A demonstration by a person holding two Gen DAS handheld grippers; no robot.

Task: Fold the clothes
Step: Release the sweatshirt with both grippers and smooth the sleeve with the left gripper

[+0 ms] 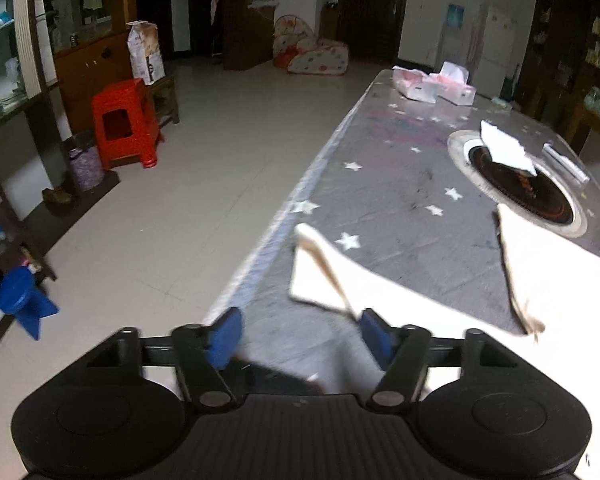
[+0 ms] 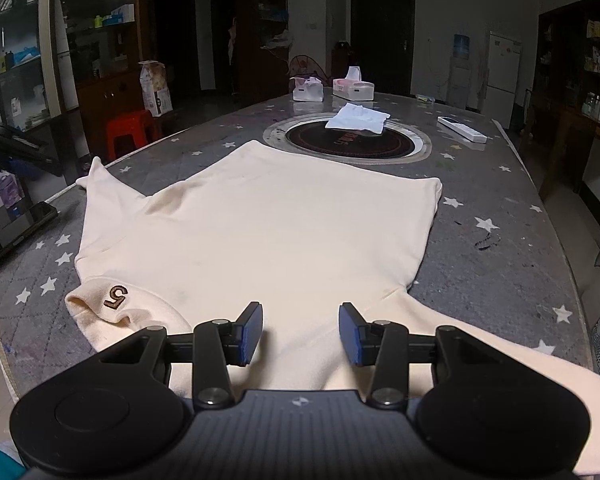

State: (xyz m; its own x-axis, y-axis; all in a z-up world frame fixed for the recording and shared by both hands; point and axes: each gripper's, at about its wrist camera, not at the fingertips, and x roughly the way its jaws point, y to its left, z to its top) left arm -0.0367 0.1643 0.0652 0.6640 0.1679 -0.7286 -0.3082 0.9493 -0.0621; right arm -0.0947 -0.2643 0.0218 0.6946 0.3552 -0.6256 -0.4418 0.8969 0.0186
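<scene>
Cream sweatshirt (image 2: 284, 232) lies spread flat on the grey star-print counter (image 2: 500, 248), body in the middle, near hem by the right gripper (image 2: 300, 334). One sleeve runs off toward the left counter edge, its tip (image 2: 94, 168) close to the rim. Another sleeve is folded in at lower left w/ a brown "5" patch (image 2: 116, 297) facing up. The right-side sleeve (image 2: 500, 364) trails toward the near right corner.

Right gripper: jaws partly apart, hovering over the hem, nothing between the pads, no cloth pinched.

Left gripper (image 1: 300, 334): jaws parted w/ a clear gap and nothing gripped. Its right pad (image 1: 374, 334) sits just beside a cloth edge w/ brown trim (image 1: 332, 276); touching or not, can't tell, frame is blurred there. It sits at the counter's left edge (image 1: 268, 248), w/ open tiled floor (image 1: 204, 160) beyond.

Free room: far half of the counter is mostly taken: round inset hotplate (image 2: 346, 140) w/ a white folded cloth (image 2: 358, 118) on it, two tissue boxes (image 2: 328, 88) behind, a white remote (image 2: 462, 128) to the right. The sweatshirt's far shoulder edge comes near the hotplate rim. Bare counter strip on the right side, w/ a small dark smudge (image 2: 486, 240). Red stool (image 1: 126, 122) stands well apart on the floor.
</scene>
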